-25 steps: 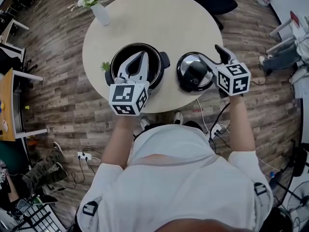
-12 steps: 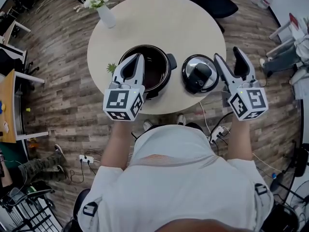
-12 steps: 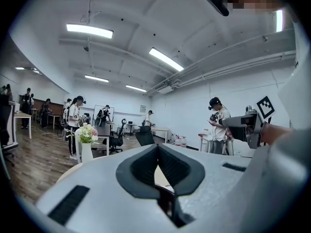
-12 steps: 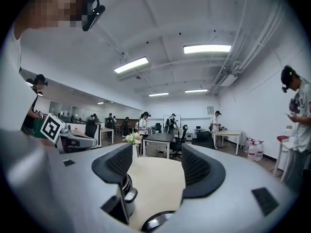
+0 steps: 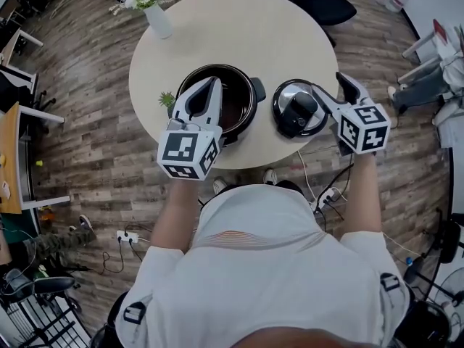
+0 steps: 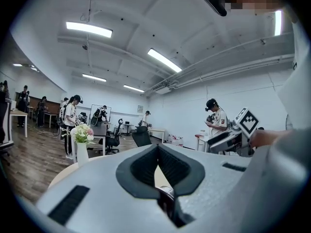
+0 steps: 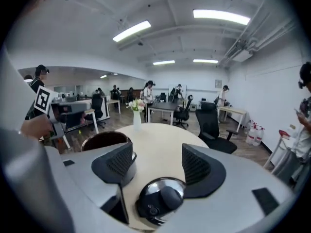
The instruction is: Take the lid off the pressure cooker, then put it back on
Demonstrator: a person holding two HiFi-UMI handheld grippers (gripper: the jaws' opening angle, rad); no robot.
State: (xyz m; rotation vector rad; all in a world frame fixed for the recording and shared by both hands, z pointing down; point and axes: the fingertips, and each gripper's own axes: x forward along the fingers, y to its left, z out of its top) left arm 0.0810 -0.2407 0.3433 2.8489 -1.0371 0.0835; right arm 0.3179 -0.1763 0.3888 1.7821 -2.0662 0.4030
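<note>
Centre frame: your left claw (image 5: 215,83), jaws together (nothing between), hovers over the open pressure cooker (image 5: 241,101). Your right claw (image 5: 325,85), jaws apart, points at the lid (image 5: 296,111) lying centre-right on the counter (image 5: 239,35).

The round table (image 5: 239,35) is viewed steeply from above the person's head. The room is looked across level from the left gripper (image 5: 215,82), low over the table, while the lid (image 5: 299,109) is seen close below from the right gripper (image 5: 325,84), tilted downward. The vase of flowers (image 5: 158,22) is shared by all three views, the open pot (image 5: 235,96) by the head and right gripper views.
</note>
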